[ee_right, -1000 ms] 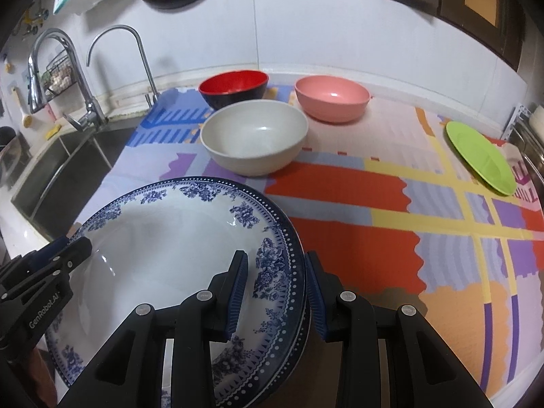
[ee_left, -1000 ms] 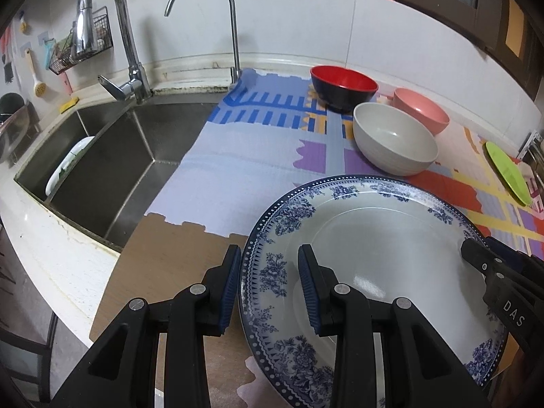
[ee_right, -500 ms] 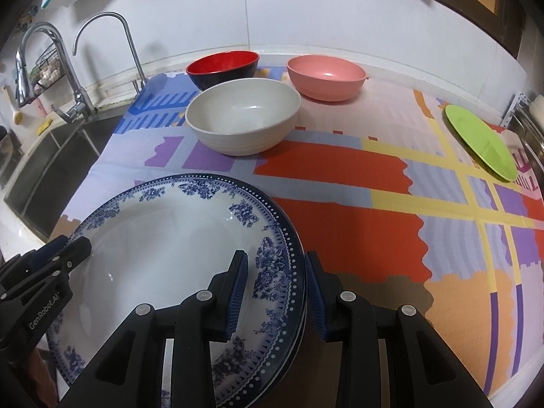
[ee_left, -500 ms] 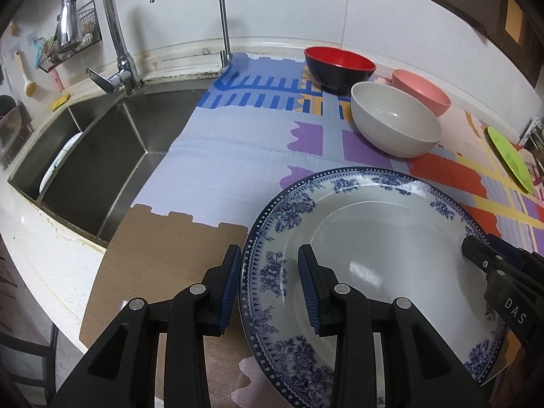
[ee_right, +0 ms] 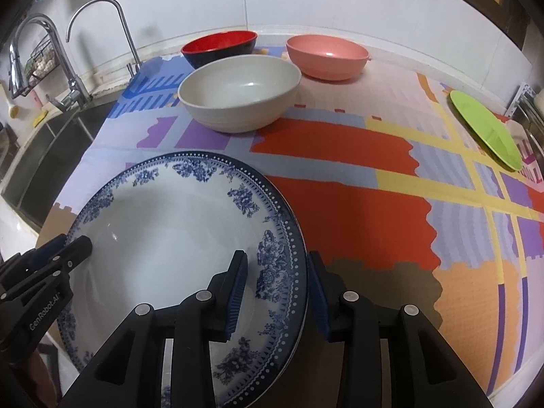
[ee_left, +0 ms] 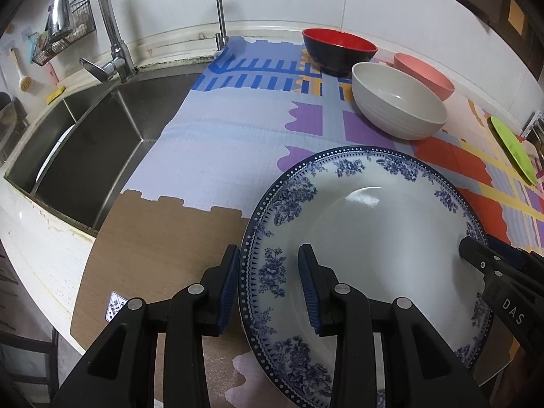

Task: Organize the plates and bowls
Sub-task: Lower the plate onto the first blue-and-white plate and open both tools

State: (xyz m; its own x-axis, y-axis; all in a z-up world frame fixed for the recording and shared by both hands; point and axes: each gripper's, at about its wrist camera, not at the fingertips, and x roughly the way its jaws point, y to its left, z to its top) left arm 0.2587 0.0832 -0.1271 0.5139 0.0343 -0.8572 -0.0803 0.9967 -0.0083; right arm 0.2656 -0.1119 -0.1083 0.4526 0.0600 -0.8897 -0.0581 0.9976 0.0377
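Item: large round white porcelain plate with blue floral rim (ee_left: 367, 255), lying at the near edge of the desk on the multicoloured patterned mat (ee_right: 340, 170); a second rim shows just beneath it in the right wrist view, so it appears to sit on another plate of the same pattern.

Left gripper (ee_left: 268, 292): jaws straddle the plate's rim at its 9 o'clock side, one blue-padded finger outside the rim, one over the plate's well; jaws parted, and contact with the rim cannot be told.

Right gripper (ee_right: 277, 294): jaws straddle the rim at the plate's 3 o'clock side, likewise parted, one finger inside and one outside.

Beyond the plate, at 12 o'clock: cream round bowl with ribbed wall (ee_right: 239, 93), upright on the mat.
Behind it, toward 11 o'clock: red-lined black bowl (ee_right: 219, 46).
Toward 1 o'clock from the cream bowl: pink round bowl (ee_right: 326, 56), upright, apart from the others.
At 2 o'clock, far side of the mat: flat lime-green plate (ee_right: 486, 129).
At 10 o'clock: stainless steel double sink (ee_left: 88, 156) with two chrome taps (ee_left: 112, 27) at its back edge.
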